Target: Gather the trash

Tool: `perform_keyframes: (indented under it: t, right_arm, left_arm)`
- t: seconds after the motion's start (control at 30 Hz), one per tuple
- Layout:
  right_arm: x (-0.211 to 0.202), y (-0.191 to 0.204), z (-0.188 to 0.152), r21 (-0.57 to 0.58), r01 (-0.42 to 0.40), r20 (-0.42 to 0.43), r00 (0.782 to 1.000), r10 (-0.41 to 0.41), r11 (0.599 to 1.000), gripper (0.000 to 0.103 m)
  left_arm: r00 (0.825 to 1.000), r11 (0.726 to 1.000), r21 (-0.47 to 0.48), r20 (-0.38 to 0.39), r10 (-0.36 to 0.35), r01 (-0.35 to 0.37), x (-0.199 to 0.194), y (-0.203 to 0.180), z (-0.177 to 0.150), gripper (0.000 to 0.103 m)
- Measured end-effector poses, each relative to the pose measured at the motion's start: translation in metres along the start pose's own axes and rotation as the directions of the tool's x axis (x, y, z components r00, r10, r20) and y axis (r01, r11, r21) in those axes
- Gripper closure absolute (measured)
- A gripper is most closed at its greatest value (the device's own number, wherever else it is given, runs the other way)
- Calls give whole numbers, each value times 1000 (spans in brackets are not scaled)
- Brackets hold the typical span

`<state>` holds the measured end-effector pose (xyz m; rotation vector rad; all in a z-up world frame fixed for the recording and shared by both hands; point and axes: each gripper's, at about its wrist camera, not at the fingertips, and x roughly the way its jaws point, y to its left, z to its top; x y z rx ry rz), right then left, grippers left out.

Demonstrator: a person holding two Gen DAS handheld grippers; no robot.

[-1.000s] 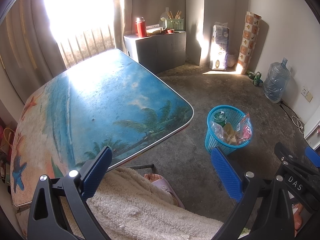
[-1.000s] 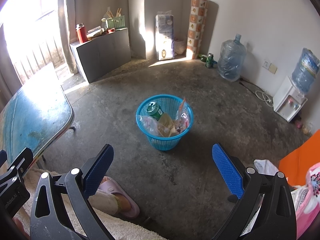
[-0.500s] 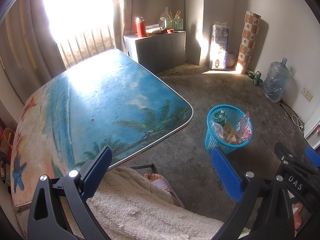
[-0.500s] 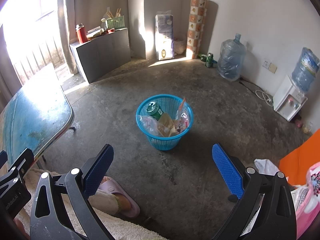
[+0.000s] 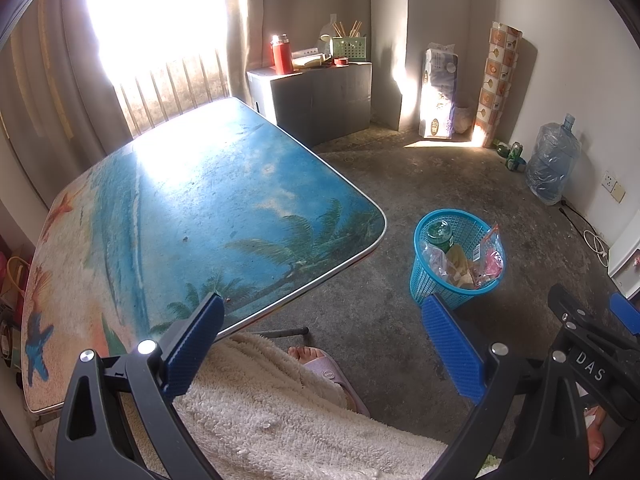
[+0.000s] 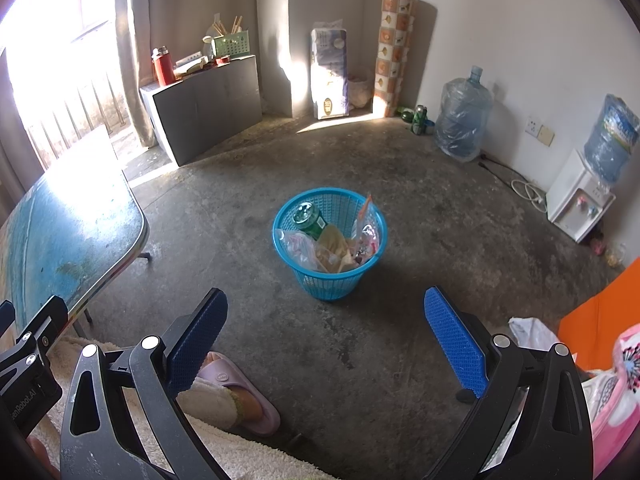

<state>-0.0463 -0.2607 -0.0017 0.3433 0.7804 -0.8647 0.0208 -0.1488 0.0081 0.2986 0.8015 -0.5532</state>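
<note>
A blue plastic basket [image 6: 336,276] stands on the concrete floor and holds a green can [image 6: 309,219], crumpled wrappers and a clear bag. It also shows in the left wrist view [image 5: 440,288], right of the table. My left gripper [image 5: 320,340] is open and empty, held above the person's lap by the table's front edge. My right gripper [image 6: 326,336] is open and empty, held above the floor in front of the basket. The beach-print table top [image 5: 200,208] shows no objects on it.
A grey cabinet [image 6: 208,108] with a red flask stands at the back. A water jug [image 6: 462,120], cans and a dispenser [image 6: 580,204] line the right wall. The person's slippered foot [image 6: 240,396] and fleece-covered legs lie below the grippers.
</note>
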Motion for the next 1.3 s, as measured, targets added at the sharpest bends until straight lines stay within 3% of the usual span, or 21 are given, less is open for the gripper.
perform_keyframes:
  t: [1.3]
  right_arm:
    - [1,-1,1,-5,-7,-3,1000,6,1000,8]
  left_arm:
    - [1000,1000,4,-4,-3,3,-1,-2,0,6]
